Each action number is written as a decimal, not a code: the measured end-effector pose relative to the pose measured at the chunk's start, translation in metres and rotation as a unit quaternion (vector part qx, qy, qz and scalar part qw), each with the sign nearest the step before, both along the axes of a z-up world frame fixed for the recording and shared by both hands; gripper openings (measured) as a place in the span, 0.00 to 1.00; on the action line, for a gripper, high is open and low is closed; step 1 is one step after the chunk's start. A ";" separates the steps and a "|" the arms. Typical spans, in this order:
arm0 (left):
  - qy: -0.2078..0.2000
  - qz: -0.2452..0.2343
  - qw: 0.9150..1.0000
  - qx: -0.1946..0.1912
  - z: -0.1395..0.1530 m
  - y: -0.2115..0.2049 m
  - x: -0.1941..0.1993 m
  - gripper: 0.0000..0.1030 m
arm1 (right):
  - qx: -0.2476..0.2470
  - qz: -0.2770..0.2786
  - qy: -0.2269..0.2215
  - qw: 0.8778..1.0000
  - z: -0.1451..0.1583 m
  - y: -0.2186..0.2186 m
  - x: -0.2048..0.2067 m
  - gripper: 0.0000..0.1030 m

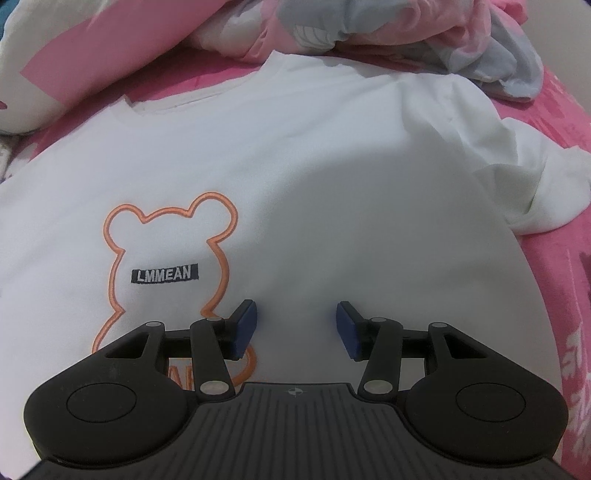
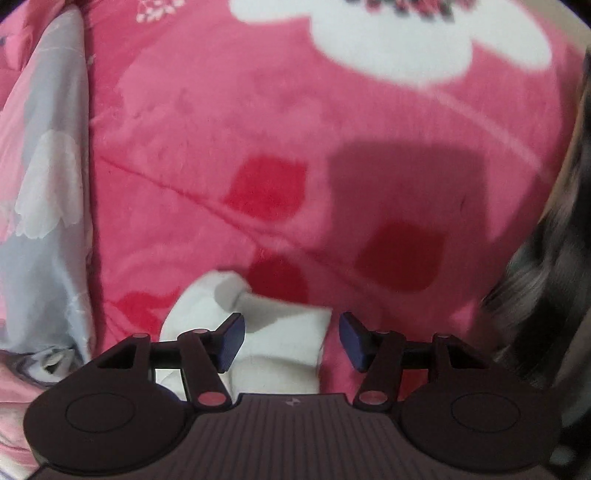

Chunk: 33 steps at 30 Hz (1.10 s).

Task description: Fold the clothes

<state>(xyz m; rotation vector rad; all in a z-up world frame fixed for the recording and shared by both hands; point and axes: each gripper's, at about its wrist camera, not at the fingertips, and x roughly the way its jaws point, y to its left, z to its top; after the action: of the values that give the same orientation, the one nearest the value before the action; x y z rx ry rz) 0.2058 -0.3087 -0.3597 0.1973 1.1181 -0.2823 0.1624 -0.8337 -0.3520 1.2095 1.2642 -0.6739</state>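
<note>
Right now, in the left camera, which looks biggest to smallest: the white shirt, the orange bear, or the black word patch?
1. white T-shirt, filling most of the view
2. orange bear outline; the gripper hides its lower part
3. black LMMEAN label, inside the bear

Crumpled bedding [image 1: 424,33] crowds beyond the white T-shirt [image 1: 295,155]; pink blanket [image 2: 295,129] lies unobstructed.

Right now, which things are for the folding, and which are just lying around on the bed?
For the folding:
- white T-shirt with the orange bear outline, spread flat
- left gripper, open above the shirt
- right gripper, open over a white bit of cloth

Just lying about:
- pink flowered blanket underneath
- crumpled pink and grey bedding beyond the collar
</note>
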 end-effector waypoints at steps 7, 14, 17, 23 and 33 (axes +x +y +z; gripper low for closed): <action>-0.003 0.002 1.000 0.006 0.000 -0.002 -0.001 0.47 | -0.001 -0.003 -0.036 0.999 0.007 0.007 -0.002 0.45; -0.003 0.001 1.000 0.010 0.001 -0.002 0.000 0.47 | -0.134 0.053 -0.115 0.983 0.065 0.017 -0.003 0.05; -0.002 -0.002 1.000 0.009 0.002 -0.002 0.001 0.47 | -0.197 0.081 -0.115 0.970 0.098 0.002 0.001 0.05; -0.002 -0.004 1.000 0.012 0.003 -0.003 0.002 0.47 | -0.239 0.081 -0.047 0.966 0.079 -0.032 0.005 0.05; 0.001 0.002 1.000 0.008 0.003 -0.003 0.003 0.48 | -0.262 0.057 -0.075 0.961 0.094 -0.036 -0.005 0.05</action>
<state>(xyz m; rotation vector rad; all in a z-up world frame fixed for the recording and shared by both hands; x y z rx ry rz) 0.2087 -0.3119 -0.3569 0.2088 1.1229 -0.2709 0.1573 -0.8698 -0.2584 0.7292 0.9397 -0.7562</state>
